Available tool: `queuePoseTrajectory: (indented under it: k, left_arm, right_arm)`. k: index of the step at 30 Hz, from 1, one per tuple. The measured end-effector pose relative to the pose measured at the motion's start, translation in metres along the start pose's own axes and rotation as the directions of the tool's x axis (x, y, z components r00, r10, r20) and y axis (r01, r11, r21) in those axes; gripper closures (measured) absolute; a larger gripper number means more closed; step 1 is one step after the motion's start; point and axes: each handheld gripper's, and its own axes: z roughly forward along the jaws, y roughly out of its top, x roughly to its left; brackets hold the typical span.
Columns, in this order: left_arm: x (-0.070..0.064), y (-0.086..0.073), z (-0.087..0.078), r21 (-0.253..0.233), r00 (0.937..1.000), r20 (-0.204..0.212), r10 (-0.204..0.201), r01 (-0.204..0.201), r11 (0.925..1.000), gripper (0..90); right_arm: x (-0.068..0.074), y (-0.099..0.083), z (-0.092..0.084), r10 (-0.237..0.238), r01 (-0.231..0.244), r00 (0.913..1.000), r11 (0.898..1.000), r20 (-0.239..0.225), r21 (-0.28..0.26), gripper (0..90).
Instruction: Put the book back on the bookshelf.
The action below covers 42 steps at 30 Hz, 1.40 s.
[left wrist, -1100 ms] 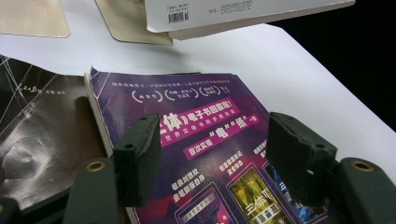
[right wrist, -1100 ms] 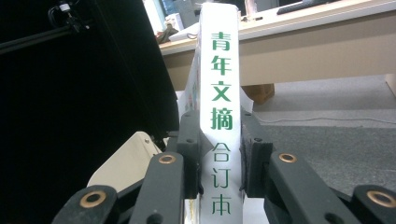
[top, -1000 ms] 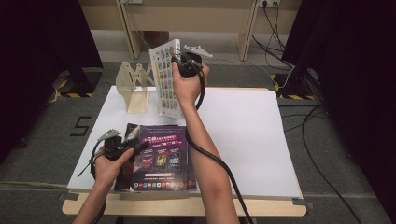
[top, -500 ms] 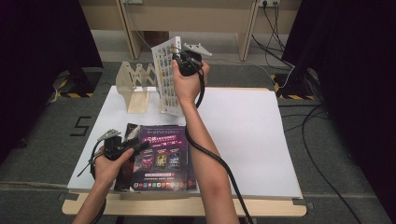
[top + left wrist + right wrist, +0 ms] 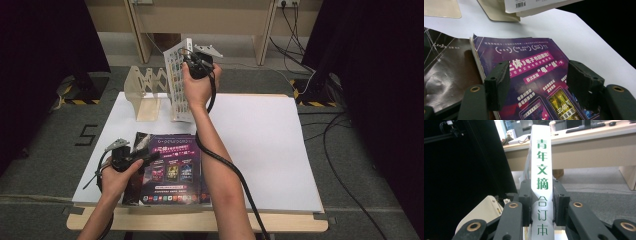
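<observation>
Table [image 5: 280, 150]: white top, wood edge at front | folding wooden rack [image 5: 145, 92]: stood upright at table's far left corner | dark booklet [image 5: 136, 165]: laid flat at table's near left | cables [image 5: 345, 165]: trailed over grey floor right of table
</observation>
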Motion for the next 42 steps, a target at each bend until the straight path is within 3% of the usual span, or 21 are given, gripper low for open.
queuePoseTrajectory:
  k: [15, 20, 22, 27, 34, 42]
  left_arm:
    - [0.001, -0.001, 0.001, 0.001, 1.0000, 0.000, -0.003, 0.003, 1.0000, 34.9]
    - [0.000, -0.002, 0.002, 0.004, 1.0000, 0.000, -0.005, 0.005, 1.0000, 34.9]
    - [0.000, -0.003, 0.003, 0.010, 1.0000, 0.003, -0.004, 0.004, 0.9999, 35.0]
    - [0.000, -0.004, 0.004, 0.016, 1.0000, 0.005, -0.003, 0.003, 0.9999, 35.0]
    - [0.000, -0.004, 0.004, 0.018, 1.0000, 0.008, -0.003, 0.003, 0.9998, 35.0]
    - [-0.001, -0.005, 0.004, 0.018, 1.0000, 0.007, 0.001, -0.001, 0.9998, 35.0]
  right_arm:
    - [0.010, -0.015, -0.002, -0.020, 0.019, 0.9995, 0.999, -0.023, -0.033, 74.4]
    - [0.015, -0.028, -0.004, -0.078, 0.077, 0.9969, 0.995, -0.015, -0.060, 74.3]
    - [0.018, -0.040, -0.005, -0.124, 0.123, 0.9922, 0.990, -0.010, -0.073, 74.3]
    - [0.021, -0.046, -0.009, -0.154, 0.152, 0.9881, 0.983, -0.010, -0.100, 74.2]
    - [0.019, -0.055, -0.023, -0.189, 0.186, 0.9820, 0.975, -0.011, -0.122, 74.1]
    - [0.014, -0.067, -0.051, -0.234, 0.227, 0.9711, 0.966, -0.046, -0.122, 73.6]
